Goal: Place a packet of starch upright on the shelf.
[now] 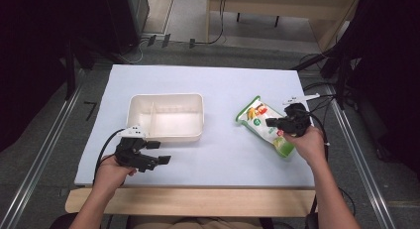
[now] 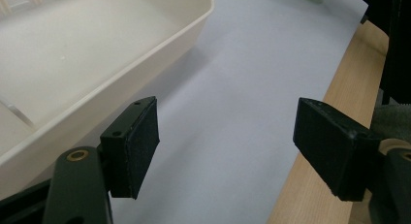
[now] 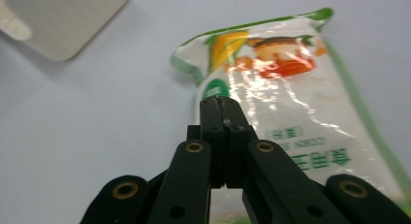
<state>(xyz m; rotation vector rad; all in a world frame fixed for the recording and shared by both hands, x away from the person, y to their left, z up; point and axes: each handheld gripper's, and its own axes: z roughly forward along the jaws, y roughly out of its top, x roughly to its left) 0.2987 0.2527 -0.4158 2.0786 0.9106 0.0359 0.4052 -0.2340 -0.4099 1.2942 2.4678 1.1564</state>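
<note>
Snack pouch (image 1: 265,125), a glossy white bag edged in green with printed fruit and a cartoon figure, is laid flat on the right half of a white sheet (image 1: 218,85) that covers the table, with its length running diagonally from upper left to lower right. In the right gripper view the pouch (image 3: 291,98) is seen just beyond the black jaws, which are pressed together with no gap; whether any film is pinched between them cannot be told. The right gripper (image 1: 271,122) is held low over the middle of the pouch by the person's right hand (image 1: 309,144), which is placed over the pouch's near end. To the left, well apart from the pouch, a cream plastic tray (image 1: 166,135) with a divider across its inside is set near the middle of the sheet. In the left gripper view the tray's rounded corner (image 2: 194,25) is seen beside the jaws. The left gripper (image 1: 158,152) is held by the left hand (image 1: 111,172) just in front of the tray's near left corner, its jaws spread wide with bare sheet between them. A pale wooden table edge (image 1: 198,201) is exposed along the near side of the sheet. Grey carpet (image 1: 44,135) is visible around the table.
</note>
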